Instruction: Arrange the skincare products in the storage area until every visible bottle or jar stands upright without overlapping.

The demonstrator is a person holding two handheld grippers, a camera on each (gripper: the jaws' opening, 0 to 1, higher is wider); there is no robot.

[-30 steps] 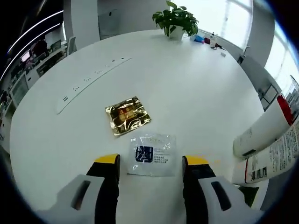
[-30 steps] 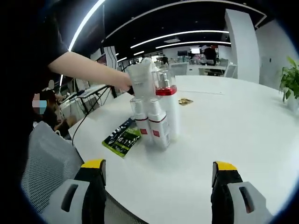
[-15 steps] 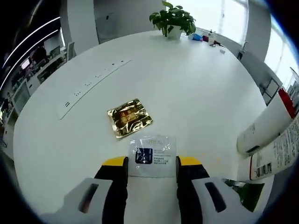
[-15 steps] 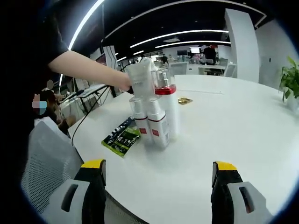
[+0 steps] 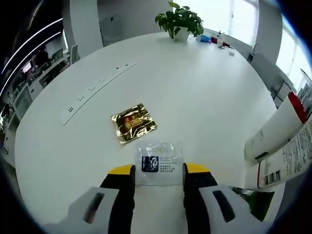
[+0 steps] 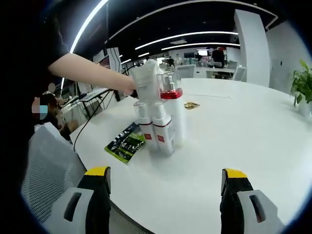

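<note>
The round white table [image 5: 204,92] spans the left gripper view and carries every item listed below; the same table [image 6: 243,141] appears in the right gripper view.

A potted green plant [image 5: 179,19] stands at the table's far edge. A long white strip with small markings [image 5: 95,87] lies flat on the tabletop, far left of centre.

The cluster of white skincare bottles [image 6: 161,114] stands upright near the table edge in the right gripper view. It includes two squat bottles with red bands in front and a taller bottle with a red collar behind them, all touching or just beside one another. In the left gripper view, two of these white bottles [image 5: 280,146] enter from the right edge, tilted by the camera's roll. A person's forearm [image 6: 90,70] reaches to the top of the cluster.

A green sachet [image 6: 126,141] lies flat just beside the bottles, on the side nearer the table edge. A gold foil sachet [image 5: 132,122] lies flat mid-table. A clear sachet with a dark blue label [image 5: 158,163] lies flat, near the gold one but apart from it.

Left gripper [image 5: 158,170]: jaws narrowed, one on each side of the clear sachet's near end. Whether they grip it cannot be determined.

Right gripper [image 6: 165,175]: jaws spread wide, holding nothing, positioned well short of the bottles.
</note>
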